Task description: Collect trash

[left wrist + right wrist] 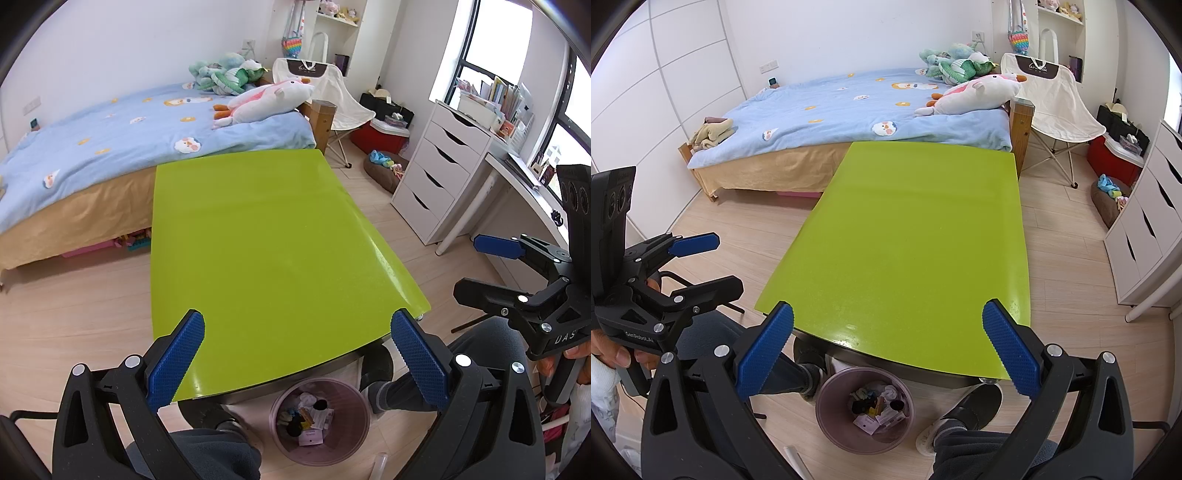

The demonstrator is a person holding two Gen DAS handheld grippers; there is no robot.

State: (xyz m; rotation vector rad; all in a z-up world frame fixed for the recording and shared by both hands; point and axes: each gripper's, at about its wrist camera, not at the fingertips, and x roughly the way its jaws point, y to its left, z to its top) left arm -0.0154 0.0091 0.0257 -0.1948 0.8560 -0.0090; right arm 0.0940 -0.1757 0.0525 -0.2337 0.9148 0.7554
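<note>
A pink translucent trash bin (pixel 320 421) stands on the floor under the near edge of the green table (pixel 266 236). It holds several bits of trash: paper, wrappers and dark pieces. The bin also shows in the right wrist view (pixel 864 410), as does the table (pixel 908 236). My left gripper (pixel 297 354) is open and empty, held above the table's near edge. My right gripper (pixel 886 350) is open and empty, also above the near edge. Each gripper shows in the other's view, the right one (pixel 480 266) and the left one (pixel 713 262).
A bed (pixel 110 140) with a blue quilt and plush toys lies beyond the table. A white folding chair (pixel 332 92), a white drawer unit (pixel 439 173) and a desk stand at the right. The person's legs and shoes (pixel 964 413) are beside the bin.
</note>
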